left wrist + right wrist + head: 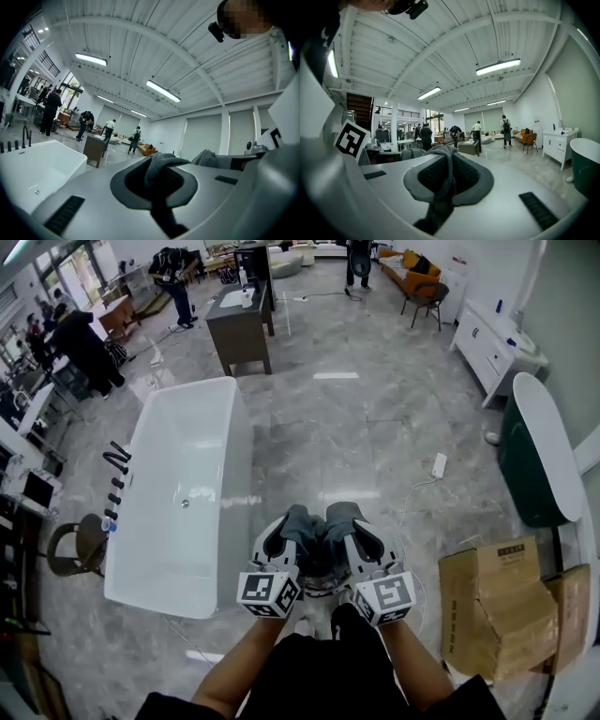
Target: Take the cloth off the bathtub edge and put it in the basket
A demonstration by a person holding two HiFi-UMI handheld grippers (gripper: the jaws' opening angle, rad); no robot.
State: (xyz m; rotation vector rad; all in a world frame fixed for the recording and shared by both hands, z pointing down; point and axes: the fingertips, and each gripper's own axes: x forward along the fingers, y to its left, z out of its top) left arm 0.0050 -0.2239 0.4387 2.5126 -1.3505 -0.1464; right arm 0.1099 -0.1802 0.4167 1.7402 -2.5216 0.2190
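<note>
In the head view both grippers are held side by side above the grey floor, just right of the white bathtub (239,442). The grey cloth (302,519) is bunched between them. My left gripper (298,524) is shut on one fold of it and my right gripper (343,518) is shut on another. In the left gripper view the cloth (161,164) is pinched between the dark pads of the left gripper (158,182), with the bathtub (42,164) at lower left. The right gripper view shows the cloth (443,152) draped over the right gripper (446,182). Something dark (319,566) sits under the grippers; I cannot tell what it is.
Cardboard boxes (497,606) lie at the right, with a dark green tub (532,460) behind them. A power strip (439,465) and its cable lie on the floor ahead. Black taps (116,474) and a round stool (80,545) stand left of the bathtub. A dark cabinet (239,320) and people are farther back.
</note>
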